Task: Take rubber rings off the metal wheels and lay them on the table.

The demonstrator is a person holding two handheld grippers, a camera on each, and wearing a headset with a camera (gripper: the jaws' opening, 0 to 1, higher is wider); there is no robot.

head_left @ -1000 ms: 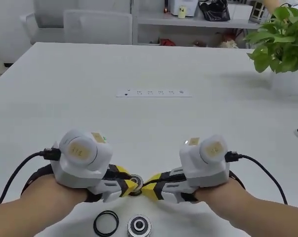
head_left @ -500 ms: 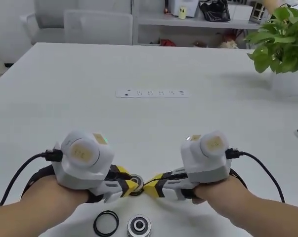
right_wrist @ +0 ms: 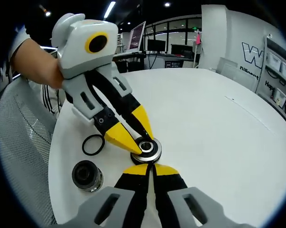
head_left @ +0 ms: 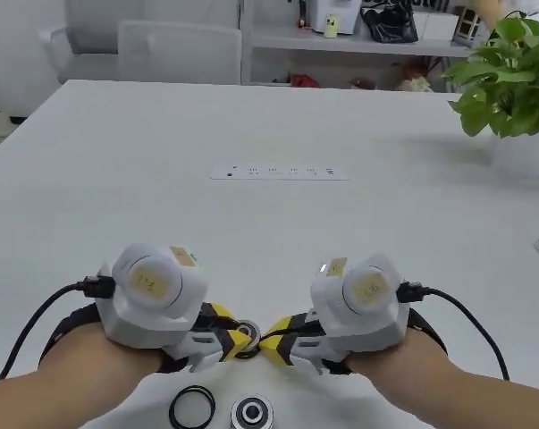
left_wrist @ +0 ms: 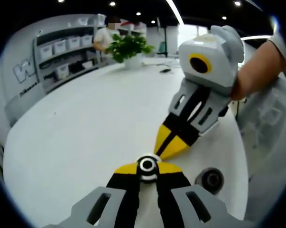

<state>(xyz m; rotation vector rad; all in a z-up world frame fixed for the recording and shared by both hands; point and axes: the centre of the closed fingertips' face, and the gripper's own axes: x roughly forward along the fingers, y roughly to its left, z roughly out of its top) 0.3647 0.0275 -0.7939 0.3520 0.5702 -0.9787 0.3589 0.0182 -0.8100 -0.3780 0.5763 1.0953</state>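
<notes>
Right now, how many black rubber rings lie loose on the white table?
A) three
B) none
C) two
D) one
D: a single black rubber ring lies flat on the white table, beside a free metal wheel. The other metal wheel sits where the tips of the left gripper and right gripper meet.

A large letter "W" point(right_wrist: 254, 50) is seen on the wall point(right_wrist: 237, 59) in the right gripper view. A smaller line point(right_wrist: 260, 69) beneath it begins "Di" and cannot be made out further. The same letter and small line are seen on the wall in the left gripper view. Marks on the power strip point(head_left: 278, 172) in the head view are too small to be read.
</notes>
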